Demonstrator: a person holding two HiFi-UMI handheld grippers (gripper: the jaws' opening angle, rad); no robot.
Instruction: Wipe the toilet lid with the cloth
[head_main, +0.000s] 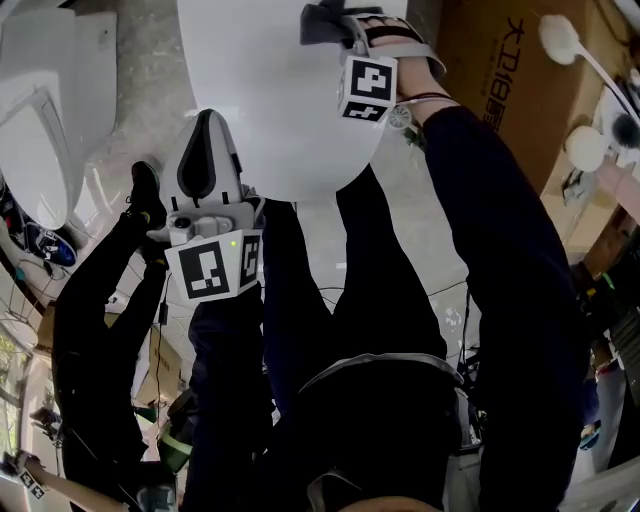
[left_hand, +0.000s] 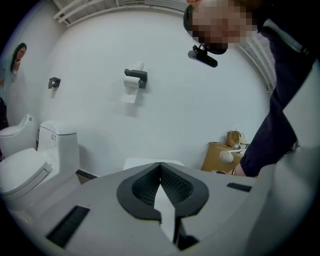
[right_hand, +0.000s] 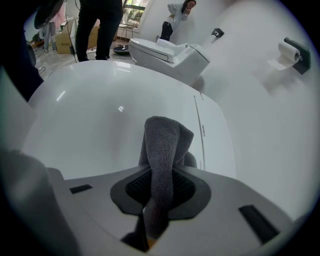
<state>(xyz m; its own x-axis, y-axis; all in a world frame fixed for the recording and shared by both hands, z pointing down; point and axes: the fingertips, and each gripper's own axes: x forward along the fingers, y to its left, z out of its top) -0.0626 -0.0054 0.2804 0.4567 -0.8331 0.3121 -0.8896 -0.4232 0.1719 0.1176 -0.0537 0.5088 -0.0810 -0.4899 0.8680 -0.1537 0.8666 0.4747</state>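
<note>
The right hand-held gripper (right_hand: 161, 174) pinches a grey cloth (right_hand: 162, 137) between its jaws. The fabric rises out of the dark pads and folds over at the top. Under and beyond it spreads the white toilet lid (right_hand: 110, 110), closed and glossy. Whether the cloth touches the lid cannot be told. In the head view this hand-held gripper is held out over the far part of the lid, with the cloth bunched at its tip.

The left hand-held gripper (left_hand: 160, 167) has its jaws pressed together at the tips, with nothing between them. In the head view it sits at the near left edge of the lid, well apart from the cloth.

In the right gripper view, a second toilet (right_hand: 170, 52) stands beyond the lid, against a white wall (right_hand: 260, 115). A toilet paper roll (right_hand: 289, 50) hangs on a holder on that wall. In the head view a cardboard box (head_main: 500, 70) stands to the right of the lid, and the person's dark trouser legs (head_main: 380, 300) fill the lower part of the frame.
</note>
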